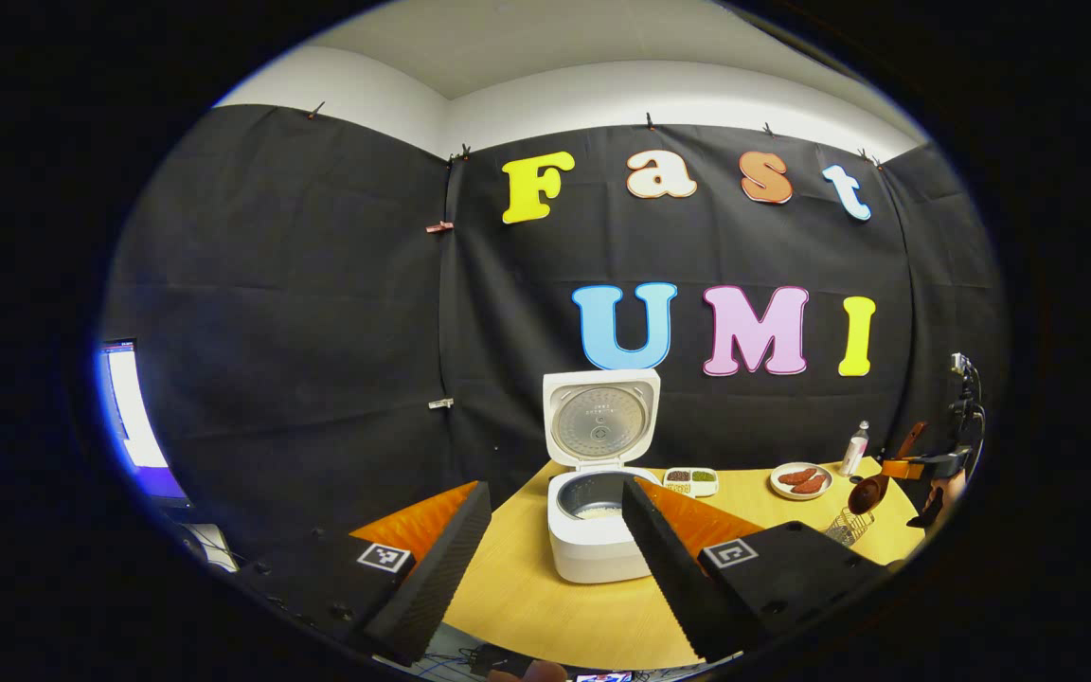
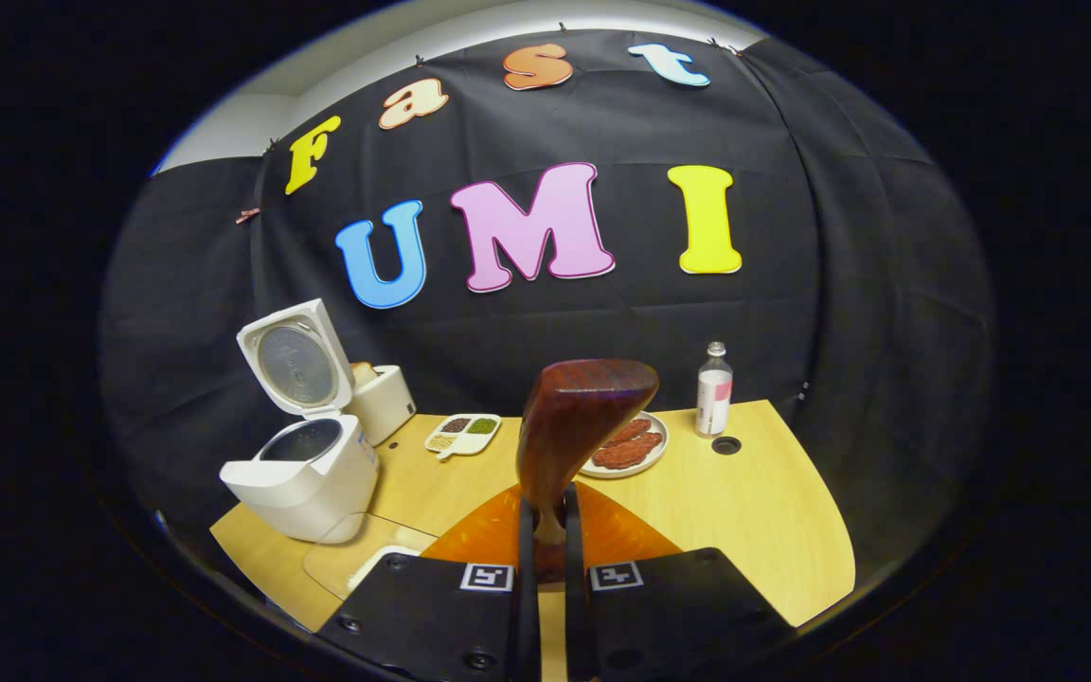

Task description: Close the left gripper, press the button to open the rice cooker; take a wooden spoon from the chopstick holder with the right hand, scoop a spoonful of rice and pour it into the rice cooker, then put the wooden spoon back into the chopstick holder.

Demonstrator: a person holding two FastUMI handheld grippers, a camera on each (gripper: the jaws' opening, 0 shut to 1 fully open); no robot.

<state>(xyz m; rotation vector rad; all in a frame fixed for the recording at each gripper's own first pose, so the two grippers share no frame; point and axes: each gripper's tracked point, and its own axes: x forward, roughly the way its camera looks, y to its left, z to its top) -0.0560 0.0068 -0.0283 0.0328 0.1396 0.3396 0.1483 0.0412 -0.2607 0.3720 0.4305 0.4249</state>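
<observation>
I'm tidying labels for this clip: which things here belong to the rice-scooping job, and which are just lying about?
Job:
rice cooker, lid up
wooden spoon, clamped in the right gripper
chopstick holder
left gripper, jaws apart

Lying about:
bottle
plate
divided dish

White rice cooker [image 1: 598, 530] open; wooden spoon [image 2: 576, 426] upright, clamped.

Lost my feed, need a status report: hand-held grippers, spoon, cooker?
Left hand-held gripper open. Right hand-held gripper shut on dark wooden spoon. White rice cooker lid up. Nothing in the way.
</observation>
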